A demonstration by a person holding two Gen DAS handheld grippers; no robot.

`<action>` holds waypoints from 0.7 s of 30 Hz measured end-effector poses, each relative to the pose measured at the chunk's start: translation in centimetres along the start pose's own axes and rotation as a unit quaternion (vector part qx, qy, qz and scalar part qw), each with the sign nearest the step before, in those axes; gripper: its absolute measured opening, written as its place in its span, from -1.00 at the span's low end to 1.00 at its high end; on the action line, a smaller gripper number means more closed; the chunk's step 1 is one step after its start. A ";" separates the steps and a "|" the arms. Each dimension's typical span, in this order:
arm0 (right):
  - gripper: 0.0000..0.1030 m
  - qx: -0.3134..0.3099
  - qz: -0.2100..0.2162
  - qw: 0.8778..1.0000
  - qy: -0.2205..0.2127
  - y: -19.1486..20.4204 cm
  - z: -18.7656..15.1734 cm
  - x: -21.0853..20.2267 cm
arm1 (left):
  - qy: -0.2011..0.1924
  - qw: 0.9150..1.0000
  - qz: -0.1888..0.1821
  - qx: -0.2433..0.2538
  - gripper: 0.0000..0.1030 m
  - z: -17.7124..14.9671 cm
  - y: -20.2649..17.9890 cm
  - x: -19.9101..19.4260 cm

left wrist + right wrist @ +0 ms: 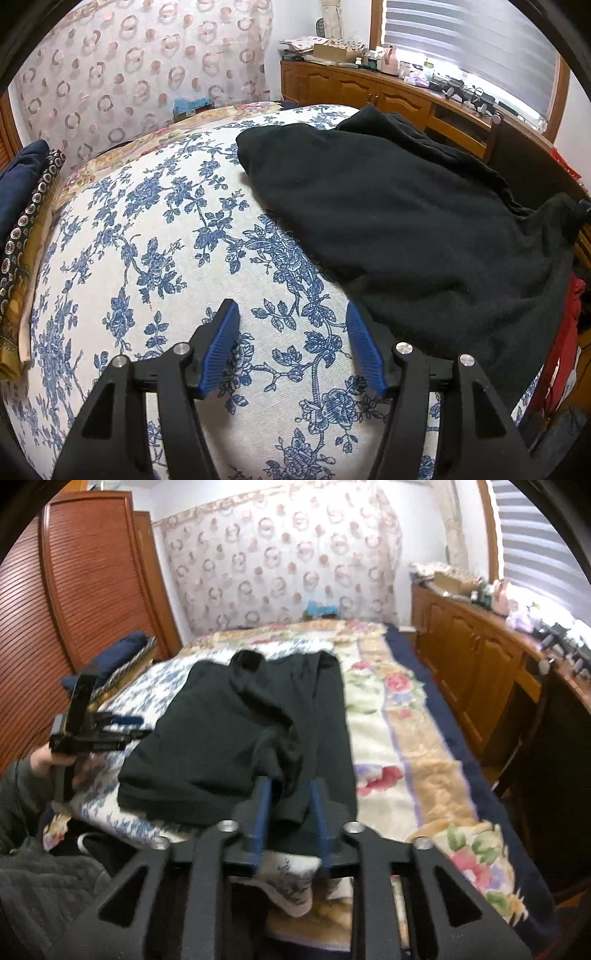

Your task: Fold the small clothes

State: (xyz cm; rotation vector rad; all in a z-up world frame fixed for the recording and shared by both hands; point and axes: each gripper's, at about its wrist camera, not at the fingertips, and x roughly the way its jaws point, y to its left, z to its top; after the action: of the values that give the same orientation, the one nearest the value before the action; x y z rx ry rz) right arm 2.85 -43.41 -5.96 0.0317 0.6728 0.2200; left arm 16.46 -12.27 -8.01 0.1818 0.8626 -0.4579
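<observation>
Home bedroom. Bed (406, 738) with floral blanket and blue-flowered cover (166, 240). Louvred wooden wardrobe doors (81, 590) at one side. Circle-patterned curtain (280, 561) behind the bed. Wooden cabinet (369, 92) under blinds (472, 40), top crowded with bottles and small clutter.

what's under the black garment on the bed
The black garment lies on the blue-flowered white cloth, which rests on a floral blanket. Anything directly beneath the garment is covered.

Blue-flowered cloth (147, 221) bare beside black garment (406, 229)
</observation>
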 end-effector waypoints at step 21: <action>-0.03 -0.079 0.035 0.995 0.045 3.1 11.6 14.7 | -0.068 0.997 -0.021 -0.014 0.18 7.7 3.4 -0.5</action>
State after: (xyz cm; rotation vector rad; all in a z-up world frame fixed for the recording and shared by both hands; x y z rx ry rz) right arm 20.64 -36.73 -5.56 -0.1065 0.7434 0.3434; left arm 23.01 -11.70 -2.75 0.1052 0.7396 -0.4904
